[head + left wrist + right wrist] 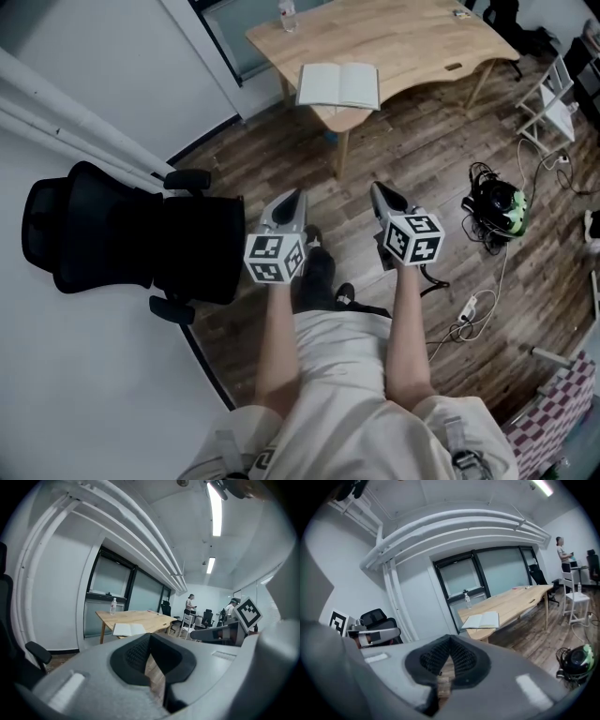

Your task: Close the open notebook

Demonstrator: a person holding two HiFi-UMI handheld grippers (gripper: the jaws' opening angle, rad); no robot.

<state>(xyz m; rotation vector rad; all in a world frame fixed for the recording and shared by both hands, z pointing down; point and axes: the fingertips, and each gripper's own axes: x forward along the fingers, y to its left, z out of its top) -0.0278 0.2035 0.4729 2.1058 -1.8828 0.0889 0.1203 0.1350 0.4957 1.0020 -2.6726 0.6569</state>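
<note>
An open notebook (338, 86) with blank white pages lies near the front corner of a light wooden table (412, 42). It also shows in the left gripper view as the notebook (128, 629) and in the right gripper view as the notebook (482, 620), far ahead of both. My left gripper (292, 199) and right gripper (380, 193) hang side by side over the wooden floor, well short of the table. Both are shut with nothing between the jaws. The left gripper's tips (149, 641) and the right gripper's tips (450, 642) point toward the table.
A black office chair (131, 242) stands close on the left by a white wall. A water bottle (287, 15) stands at the table's far corner. Cables and a black device (497, 206) lie on the floor at right. A white chair (553, 98) sits beyond. People stand far off (190, 604).
</note>
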